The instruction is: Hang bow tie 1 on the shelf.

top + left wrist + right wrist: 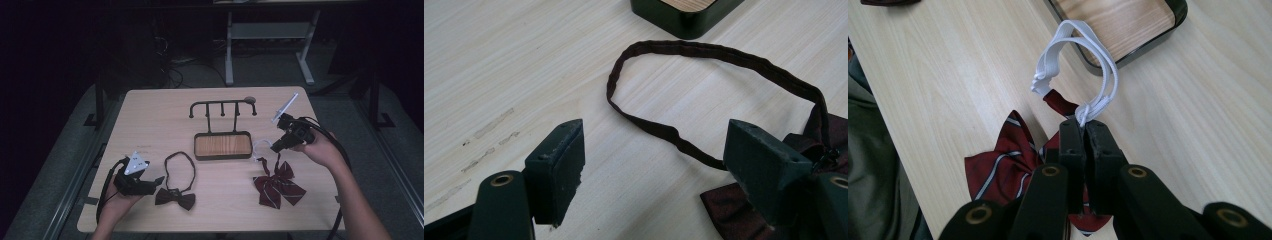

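On the pale wooden table in the high view, a dark rack with pegs rises from a wood-lined tray near the middle. Toward the near left edge, the left claw rests low in the person's left hand, pointing at a dark brown bow tie whose neck strap loops back toward the tray. At the right, the right hand holds the right claw tilted down just beside the tray, above a red striped bow tie and its white elastic loop.

Along the left gripper view, the left claw is spread wide, nothing between its jaws. The strap curves across the table ahead of it, and the brown bow lies partly behind the right-hand jaw. A corner of the tray shows at the top.

Along the right gripper view, the right claw is closed, pinching the white elastic loop at its knot. The loop stands up from the tips toward the tray; the red striped bow tie lies on the table beneath the jaws.
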Tool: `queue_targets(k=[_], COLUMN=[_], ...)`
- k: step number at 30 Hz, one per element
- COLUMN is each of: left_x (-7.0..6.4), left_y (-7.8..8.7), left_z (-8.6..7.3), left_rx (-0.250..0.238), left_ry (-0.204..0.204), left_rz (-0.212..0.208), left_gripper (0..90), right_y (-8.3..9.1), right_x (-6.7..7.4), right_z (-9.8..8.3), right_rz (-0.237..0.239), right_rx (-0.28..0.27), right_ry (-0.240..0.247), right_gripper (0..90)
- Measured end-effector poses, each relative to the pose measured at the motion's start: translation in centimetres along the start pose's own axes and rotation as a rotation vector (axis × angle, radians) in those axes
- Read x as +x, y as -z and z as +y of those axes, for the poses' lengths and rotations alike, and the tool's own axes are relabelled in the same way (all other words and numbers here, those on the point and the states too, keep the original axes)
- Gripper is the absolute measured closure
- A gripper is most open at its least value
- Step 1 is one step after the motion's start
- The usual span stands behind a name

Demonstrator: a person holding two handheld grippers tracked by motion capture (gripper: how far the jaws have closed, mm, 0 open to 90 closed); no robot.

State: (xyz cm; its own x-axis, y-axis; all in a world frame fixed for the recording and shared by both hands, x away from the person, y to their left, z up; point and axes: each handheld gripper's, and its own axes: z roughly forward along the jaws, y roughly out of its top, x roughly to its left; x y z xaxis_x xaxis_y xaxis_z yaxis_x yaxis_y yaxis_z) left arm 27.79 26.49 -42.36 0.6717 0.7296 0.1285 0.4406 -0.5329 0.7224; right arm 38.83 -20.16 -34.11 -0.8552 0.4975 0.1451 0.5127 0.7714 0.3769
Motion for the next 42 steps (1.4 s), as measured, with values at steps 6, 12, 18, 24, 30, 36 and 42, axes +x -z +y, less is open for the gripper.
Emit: queue_targets(k=[6, 12, 18, 24, 30, 36, 42], left_x=[0.0, -0.1, 0.0, 0.1, 0.2, 0.3, 0.4], left_y=[0.0, 0.0, 0.1, 0.1, -0.1, -0.1, -0.1], left_z=[0.0, 0.0, 0.0, 0.0, 0.0, 0.1, 0.1], left_rx=[0.002, -0.004, -0.008, -0.009, -0.009, -0.016, -0.021], left_ry=[0.002, -0.002, -0.008, -0.004, 0.003, -0.002, -0.002], left_rz=[-0.002, 0.002, 0.004, 0.003, -0.007, -0.007, -0.005], left_gripper=[25.2, 25.2, 25.1, 25.2, 25.1, 25.1, 25.2], right_y=[0.9, 1.7, 2.4, 2.7, 2.9, 3.4, 4.0], right_x=[0.2, 0.5, 0.6, 0.8, 0.8, 0.9, 1.3], right_z=[0.2, 0.5, 0.7, 1.0, 1.4, 2.0, 2.5], right_rz=[0.0, -0.007, -0.011, -0.006, 0.006, 0.012, 0.009], right_rx=[-0.018, -0.027, -0.04, -0.046, -0.05, -0.053, -0.062], right_ry=[0.009, 0.021, 0.026, 0.038, 0.046, 0.058, 0.073], right_gripper=[86.6, 86.6, 86.6, 86.7, 86.7, 86.7, 86.7])
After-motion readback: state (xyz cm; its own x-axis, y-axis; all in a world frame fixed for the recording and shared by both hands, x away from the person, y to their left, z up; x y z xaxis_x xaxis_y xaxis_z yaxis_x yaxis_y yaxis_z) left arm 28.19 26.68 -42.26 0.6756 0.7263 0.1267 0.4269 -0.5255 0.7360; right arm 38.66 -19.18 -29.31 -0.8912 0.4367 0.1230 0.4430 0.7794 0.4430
